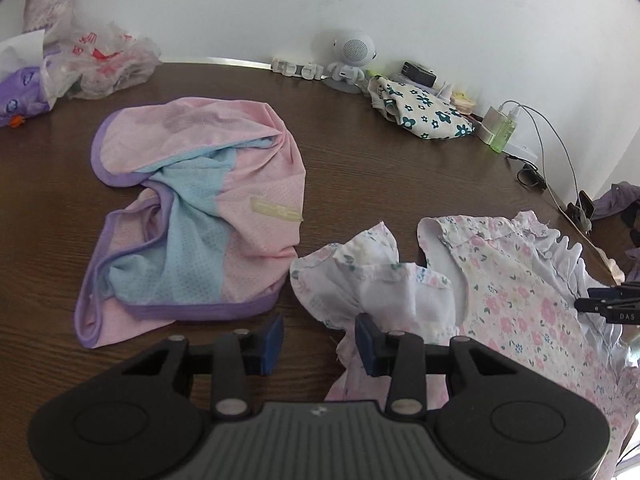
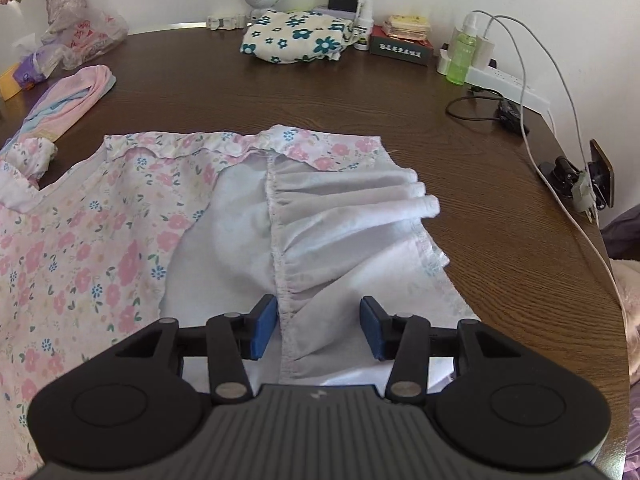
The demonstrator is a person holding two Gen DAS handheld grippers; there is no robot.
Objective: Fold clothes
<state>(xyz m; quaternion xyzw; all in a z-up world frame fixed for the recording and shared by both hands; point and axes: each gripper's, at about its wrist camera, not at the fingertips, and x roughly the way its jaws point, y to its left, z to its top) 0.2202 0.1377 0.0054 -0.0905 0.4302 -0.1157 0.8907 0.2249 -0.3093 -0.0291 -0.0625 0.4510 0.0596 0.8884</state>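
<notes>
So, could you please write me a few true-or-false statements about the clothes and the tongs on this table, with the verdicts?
1. Both tongs are open. True: the left tongs and right tongs each show a clear gap between their blue pads.
2. The right tongs have a white gathered ruffle of the pink floral dress between their pads. True.
3. The crumpled pink, blue and purple mesh garment is neatly folded. False: it lies bunched and open.
4. The folded white cloth with teal flowers lies at the near edge of the dark wooden table. False: it lies at the far side, by the wall.
</notes>
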